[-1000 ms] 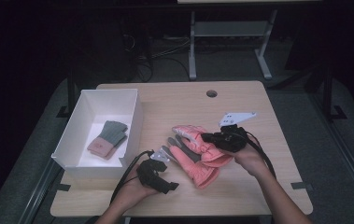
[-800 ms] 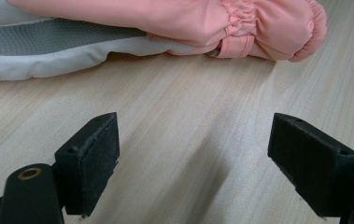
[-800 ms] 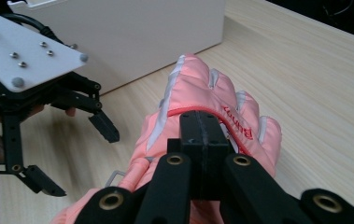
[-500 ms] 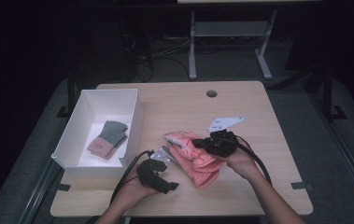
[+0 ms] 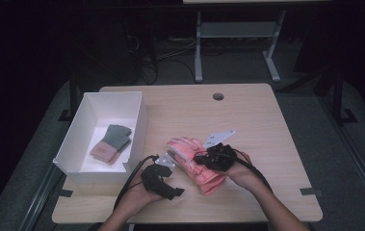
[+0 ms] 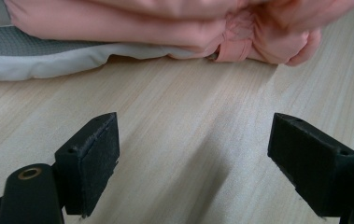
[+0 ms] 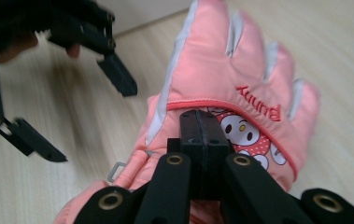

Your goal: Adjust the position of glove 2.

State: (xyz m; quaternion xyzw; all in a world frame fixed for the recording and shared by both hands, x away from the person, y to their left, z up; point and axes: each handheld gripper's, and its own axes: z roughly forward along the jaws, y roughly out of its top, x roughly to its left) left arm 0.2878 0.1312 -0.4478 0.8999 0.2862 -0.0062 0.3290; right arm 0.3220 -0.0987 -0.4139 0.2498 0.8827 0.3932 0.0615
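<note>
Right gripper (image 7: 198,128) is clamped on the padded pink ski glove (image 7: 240,88), probably pinning it to the wooden bench (image 5: 267,120), while the left gripper (image 6: 193,158) waits beside it, jaws apart.

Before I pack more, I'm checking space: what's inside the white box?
Inside the white rectangular box lies a small grey-and-pink knit glove. The floor under it is covered.

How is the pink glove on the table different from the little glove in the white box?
The pink glove is big and puffy with a cartoon face; the small glove looks flat, grey with a pinkish cuff. The pink one lies on the table, pinched by the right gripper; the small one rests untouched inside the white box. Both have fingers.
</note>
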